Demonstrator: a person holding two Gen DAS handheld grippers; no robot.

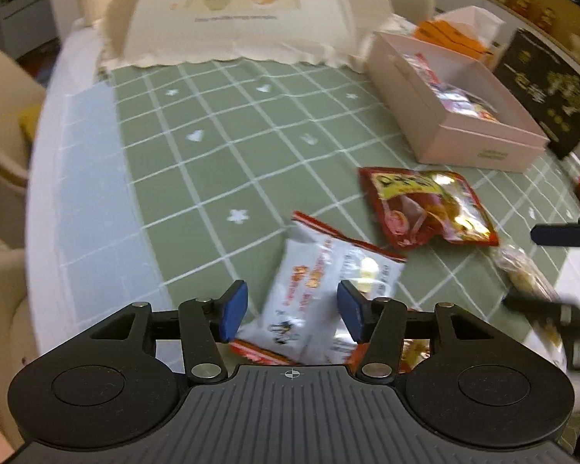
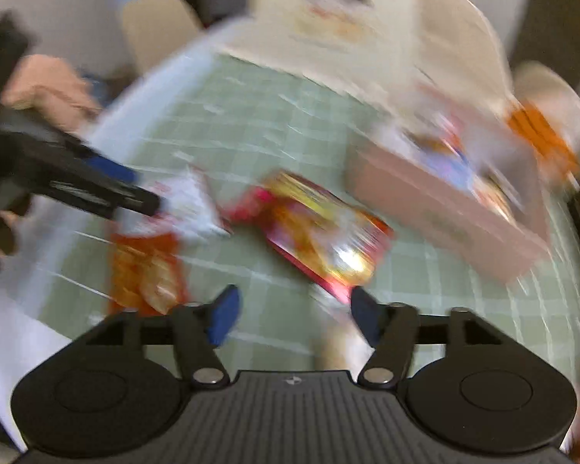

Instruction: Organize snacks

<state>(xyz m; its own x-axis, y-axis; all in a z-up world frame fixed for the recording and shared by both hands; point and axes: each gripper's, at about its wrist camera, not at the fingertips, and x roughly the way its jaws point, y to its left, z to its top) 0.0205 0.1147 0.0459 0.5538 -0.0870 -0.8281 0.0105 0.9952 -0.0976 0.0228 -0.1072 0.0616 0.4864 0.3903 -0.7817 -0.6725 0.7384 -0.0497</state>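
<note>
My left gripper (image 1: 292,311) is open just above a white snack packet with red edges (image 1: 328,286) lying on the green checked tablecloth (image 1: 220,147). A red and gold snack bag (image 1: 429,205) lies beyond it. A pink open box (image 1: 456,108) holding several snacks stands at the right. My right gripper (image 2: 294,315) is open and empty above the cloth; its view is blurred by motion. There the red and gold bag (image 2: 321,232) lies ahead, an orange snack bag (image 2: 147,270) at the left, the pink box (image 2: 444,201) at the right. The left gripper (image 2: 108,189) shows at the left.
A cream mesh food cover (image 1: 243,11) stands at the back of the table. A black and gold box (image 1: 549,92) and an orange and white packet (image 1: 456,31) sit behind the pink box. A clear-wrapped snack (image 1: 526,270) lies at the right. Chairs surround the table.
</note>
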